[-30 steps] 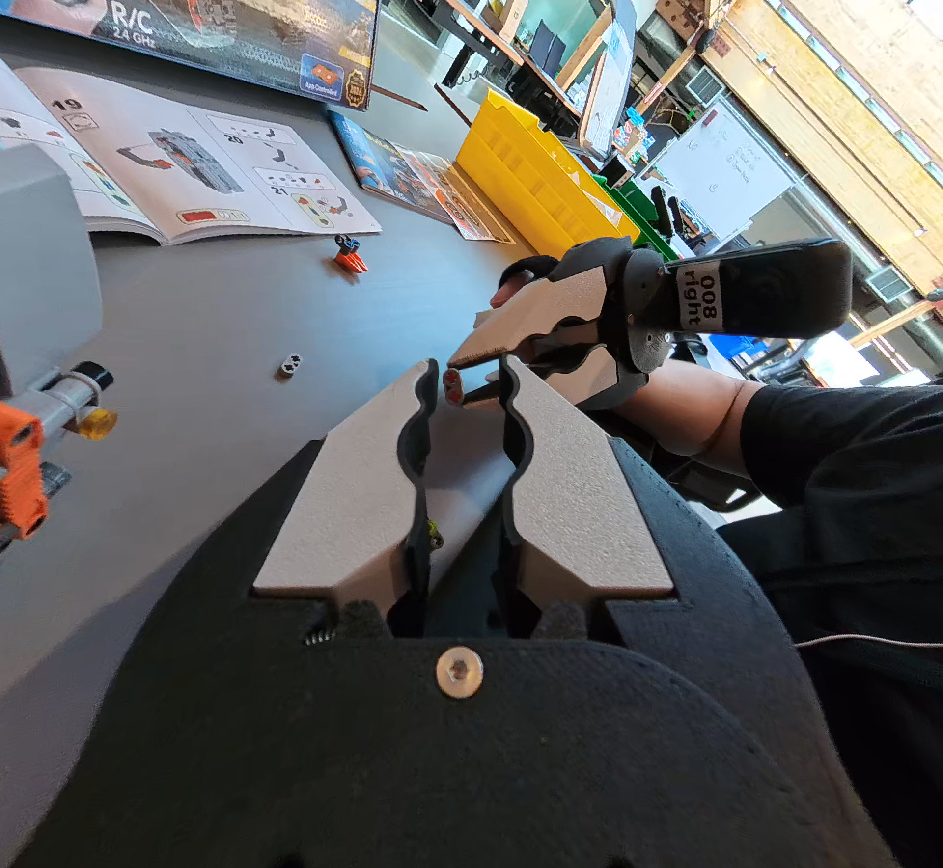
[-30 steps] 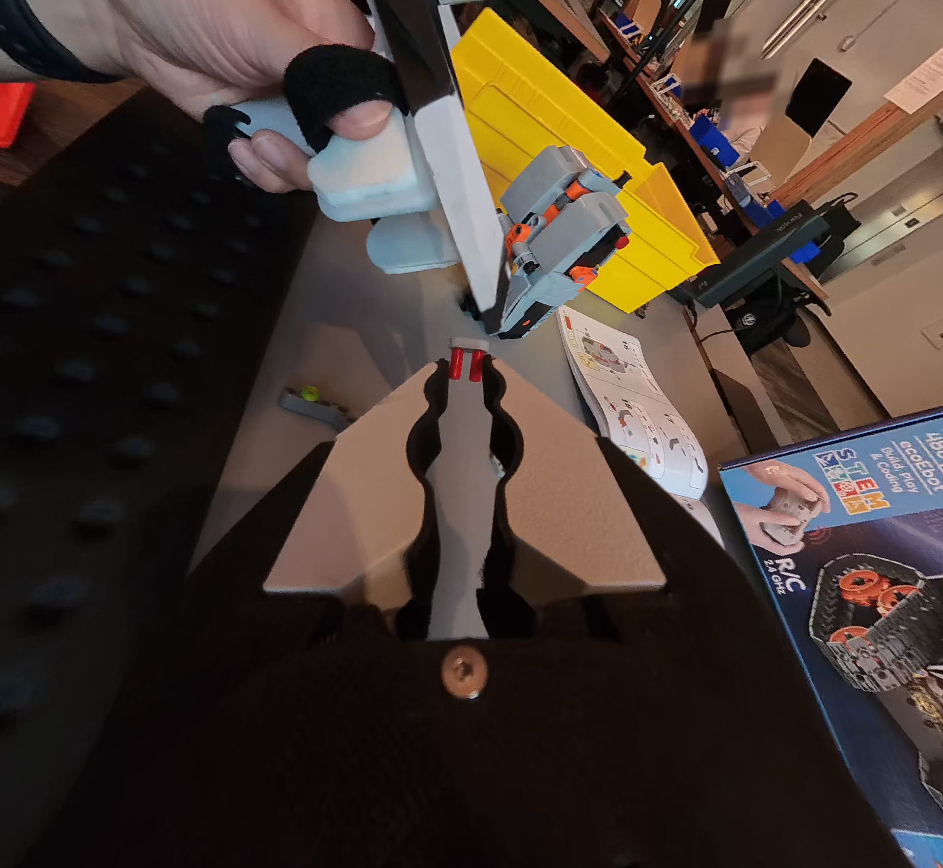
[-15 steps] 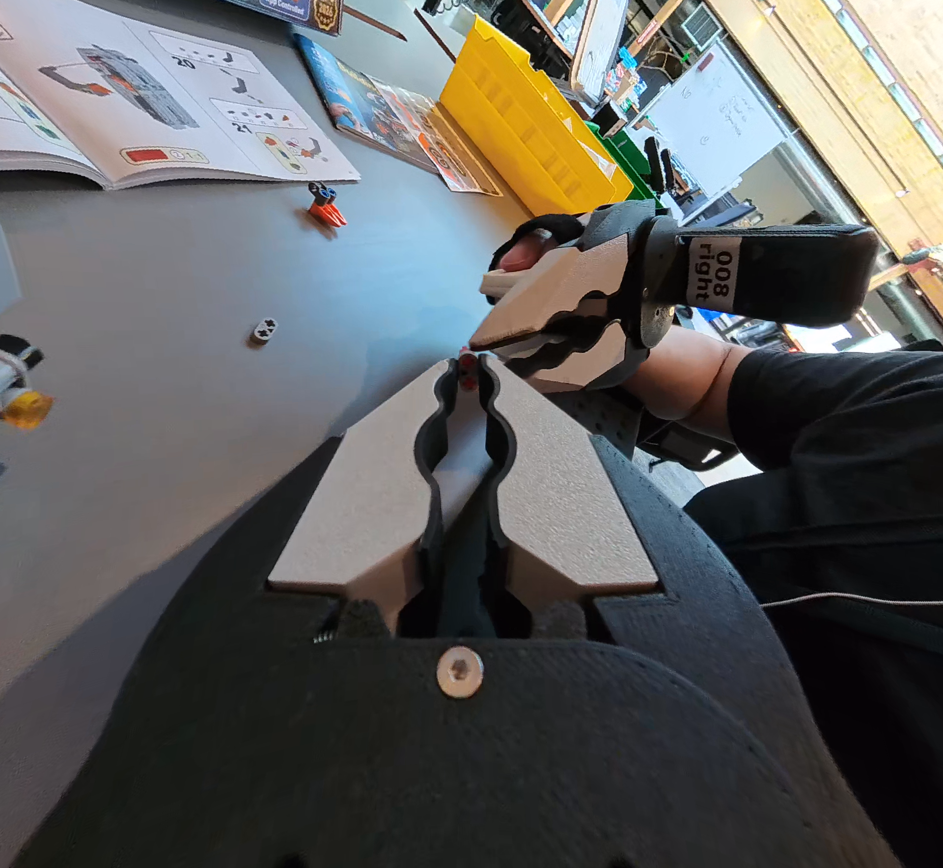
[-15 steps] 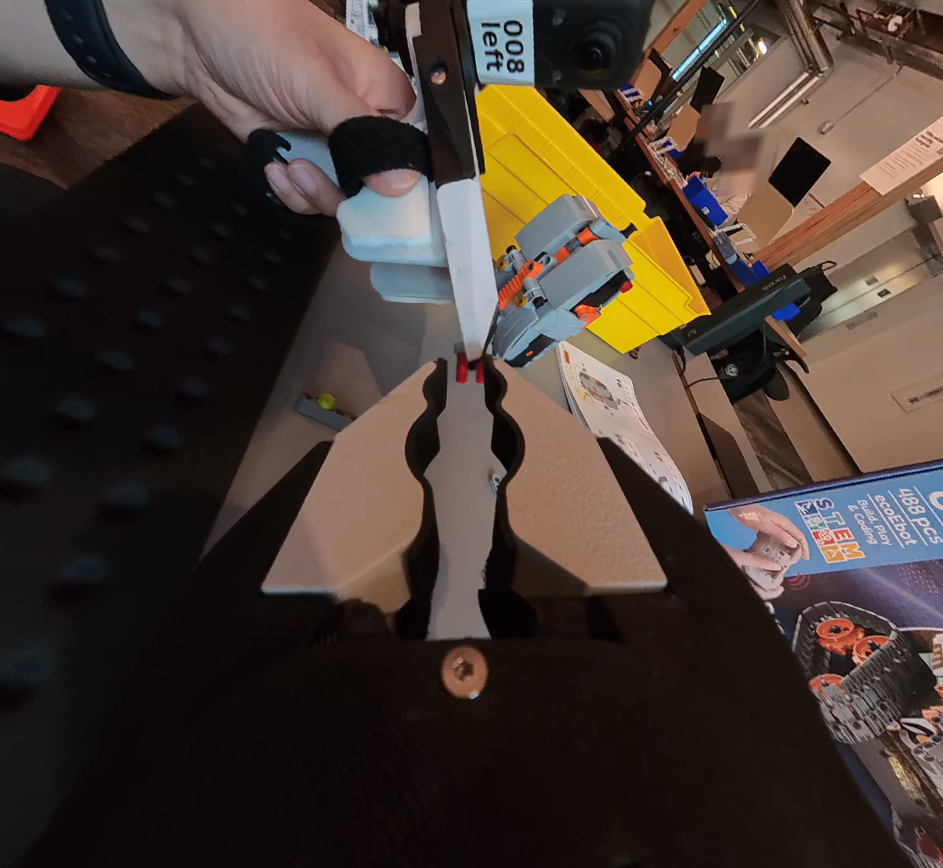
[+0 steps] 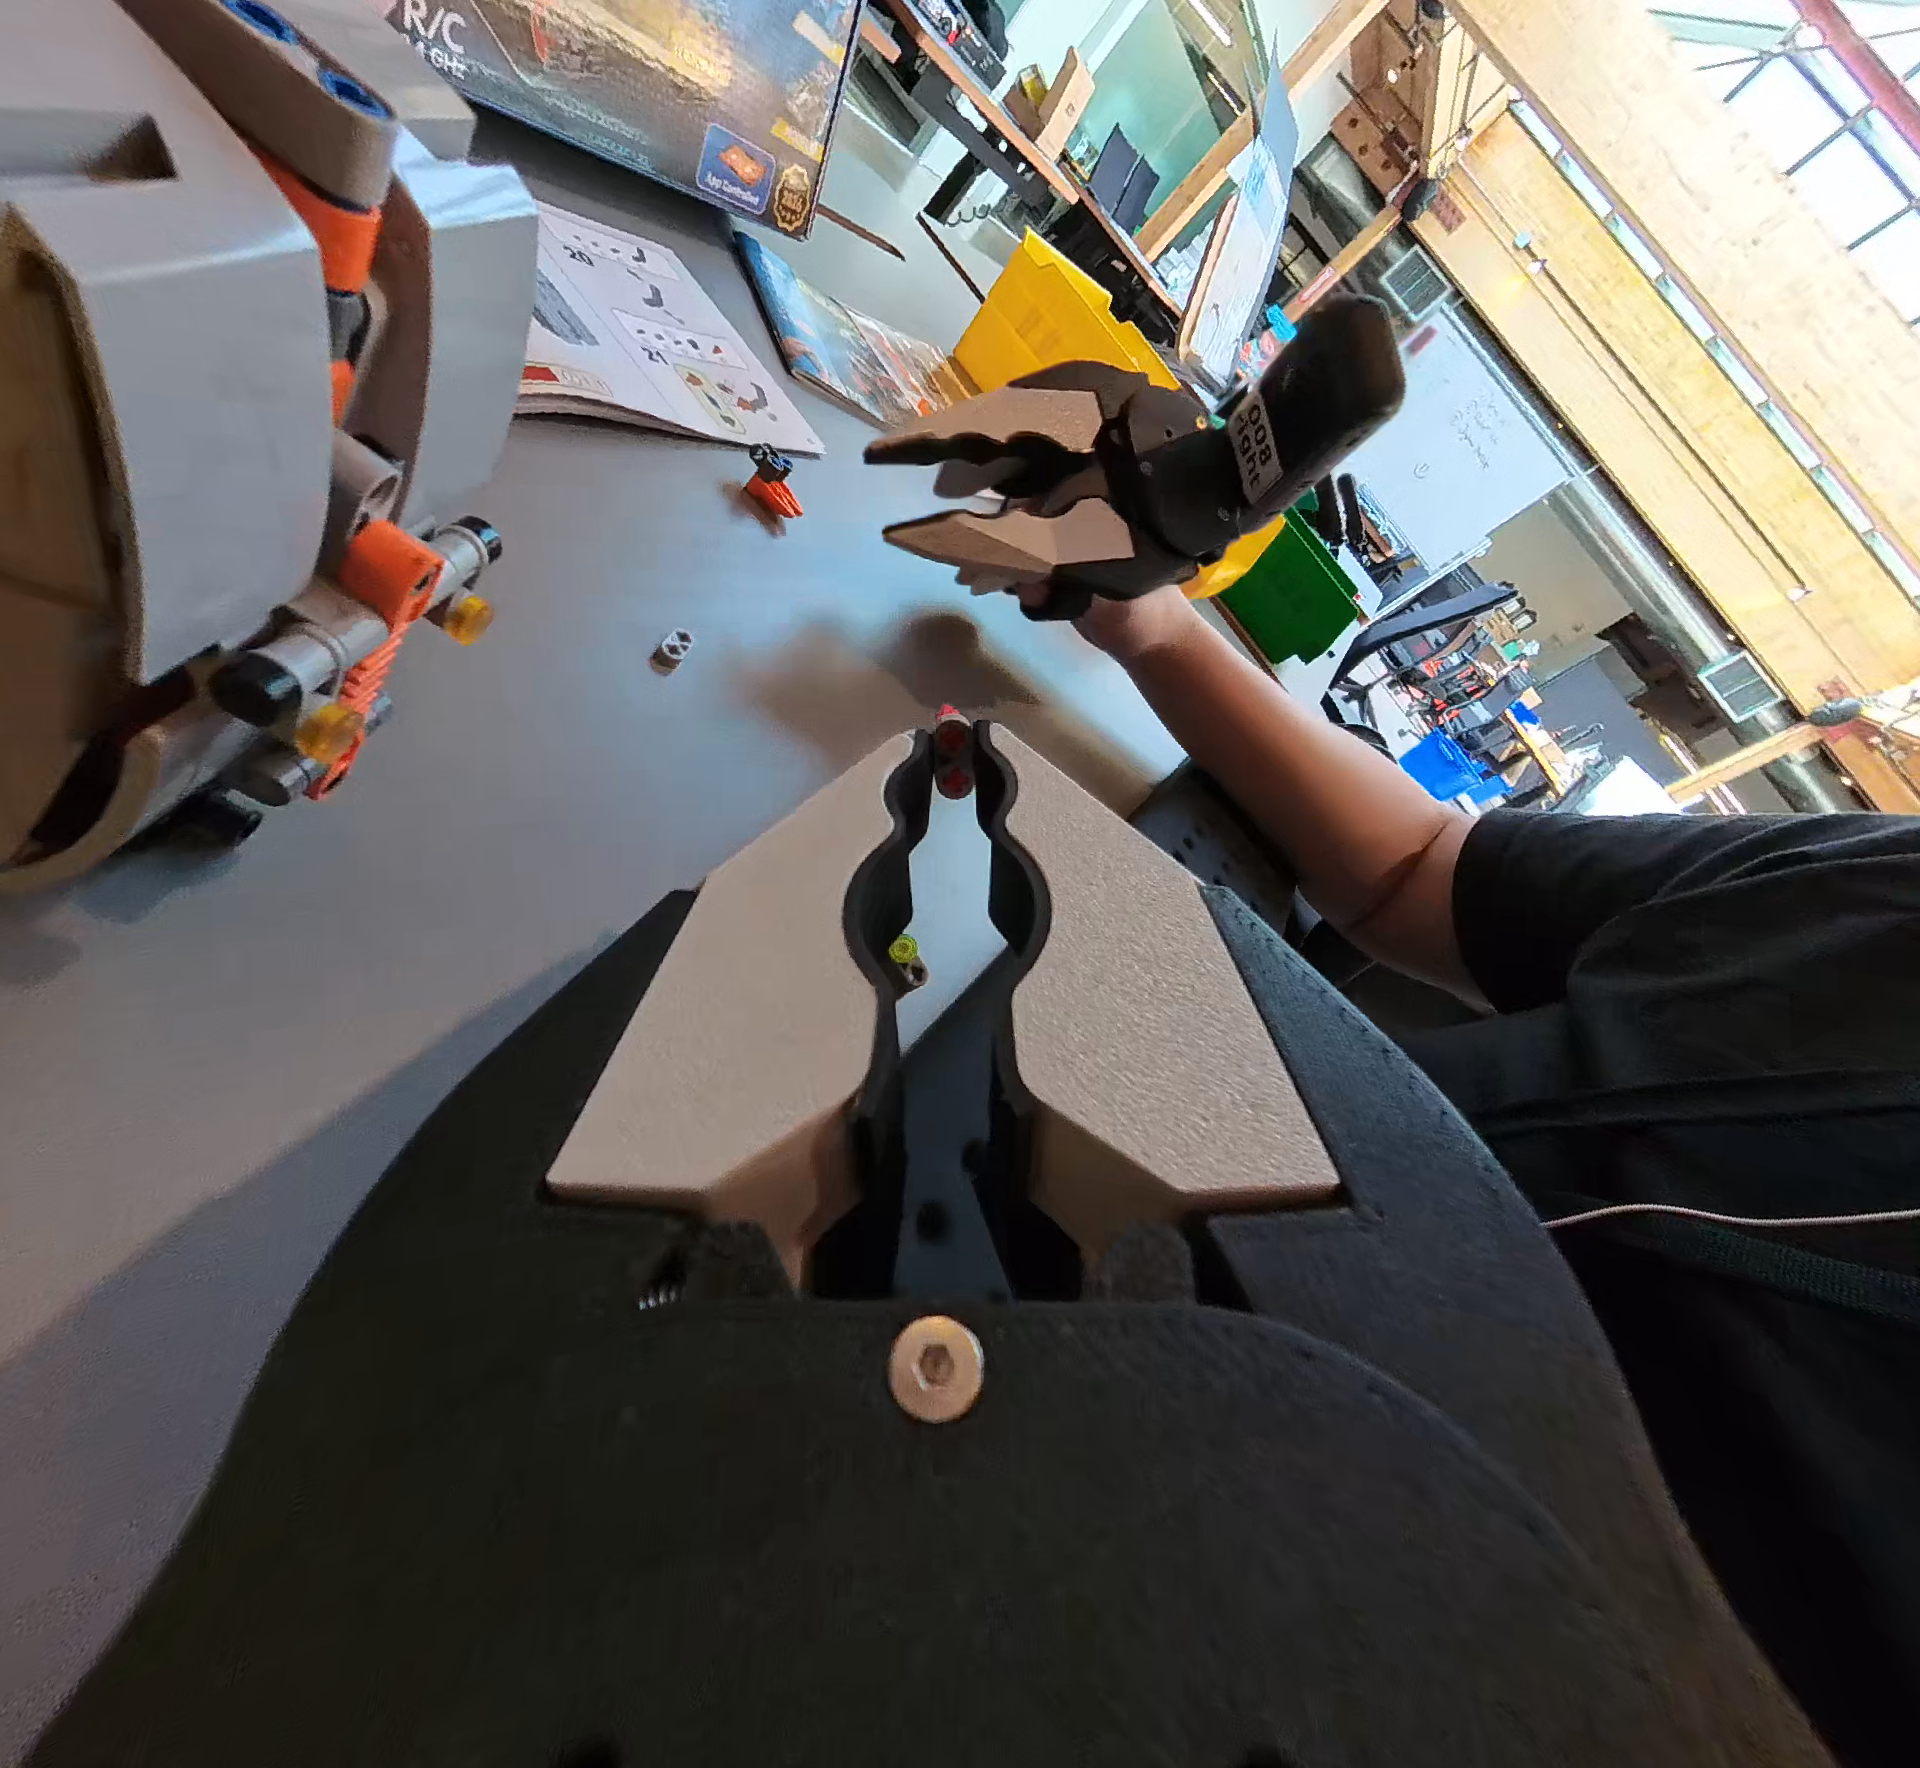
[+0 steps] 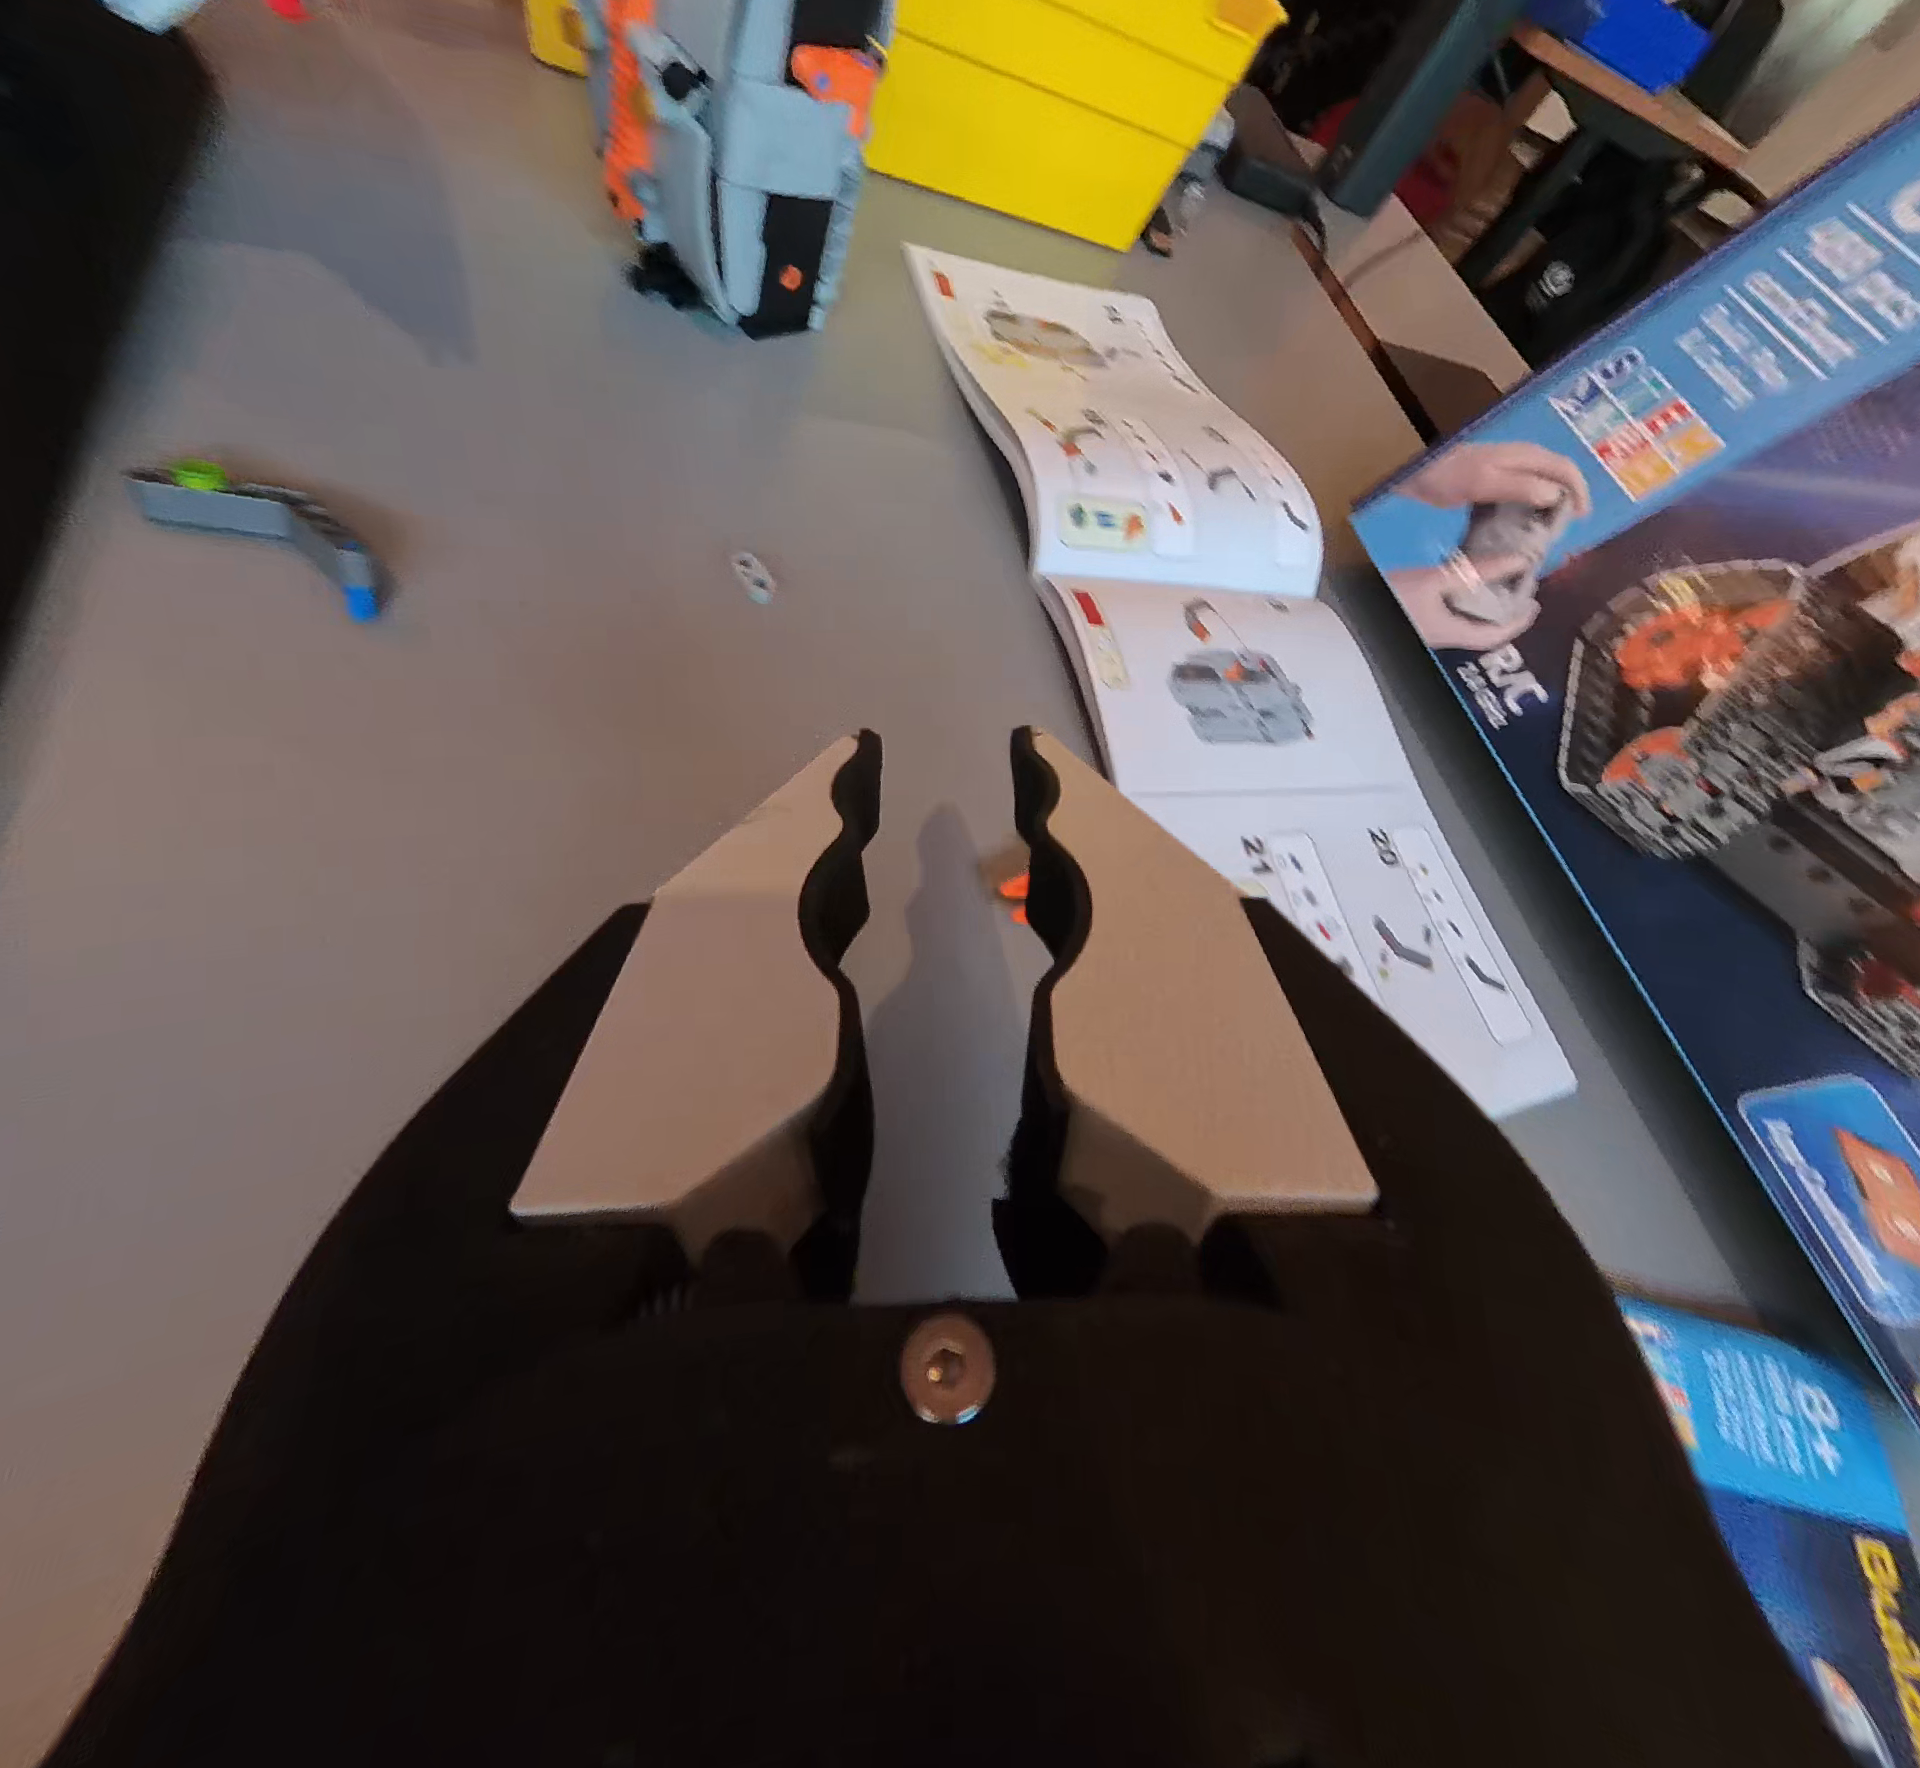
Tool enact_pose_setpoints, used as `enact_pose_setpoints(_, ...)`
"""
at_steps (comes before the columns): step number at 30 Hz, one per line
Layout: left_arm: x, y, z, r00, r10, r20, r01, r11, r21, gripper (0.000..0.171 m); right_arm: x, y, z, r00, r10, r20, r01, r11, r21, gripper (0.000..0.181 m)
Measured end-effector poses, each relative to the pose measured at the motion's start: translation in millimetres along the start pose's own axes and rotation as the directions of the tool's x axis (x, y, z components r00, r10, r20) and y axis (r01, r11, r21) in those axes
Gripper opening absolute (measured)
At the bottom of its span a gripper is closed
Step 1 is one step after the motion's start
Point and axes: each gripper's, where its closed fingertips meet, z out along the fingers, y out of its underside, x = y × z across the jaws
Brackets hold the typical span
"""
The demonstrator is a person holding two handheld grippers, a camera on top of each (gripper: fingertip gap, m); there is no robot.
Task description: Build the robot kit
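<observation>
Left wrist view shows the left gripper clamped on a small red piece at its tips, best kept squeezed steadily, while the right gripper hovers empty, fingers apart, at twelve o'clock.

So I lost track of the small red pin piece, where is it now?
In the left wrist view, the red pin piece is pinched at the tips of the left claw, held above the grey table, right of the grey-and-orange brick model.
</observation>
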Motion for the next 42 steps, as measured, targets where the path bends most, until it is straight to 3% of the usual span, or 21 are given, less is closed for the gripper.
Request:
enact_pose_setpoints(15,1,-6,-14,1.0,0.002,-0.021,-0.001,0.998,0.058,0.006,6,23,6,0.999,-0.022,-0.04,0.017,0.994,-0.106,0.023)
enact_pose_setpoints(26,-2,-9,-25,1.0,-0.002,-0.019,0.003,0.997,0.081,0.006,18,34,2,0.997,0.052,-0.062,-0.059,0.991,-0.12,0.023)
enact_pose_setpoints(29,-2,-8,-27,1.0,-0.001,-0.019,0.002,0.997,0.08,0.006,-5,14,6,0.998,0.049,0.045,-0.047,0.998,-0.047,0.021)
enact_pose_setpoints(32,-3,-6,-27,1.0,-0.004,-0.023,0.006,0.997,0.082,0.006,-64,-25,13,0.931,0.108,0.35,-0.129,0.991,0.037,0.021)
enact_pose_setpoints(34,-3,-7,-26,1.0,-0.004,-0.028,0.007,0.996,0.086,0.006,-91,-37,17,0.881,0.108,0.461,-0.134,0.991,0.023,0.023)
enact_pose_setpoints(39,-1,-6,-25,0.999,-0.004,-0.034,0.006,0.997,0.08,0.006,-117,-34,28,0.824,0.133,0.551,-0.127,0.991,-0.051,0.024)
enact_pose_setpoints(42,-1,-5,-27,1.0,-0.002,-0.032,0.004,0.997,0.078,0.006,-120,-23,31,0.842,0.086,0.532,-0.052,0.996,-0.079,0.024)
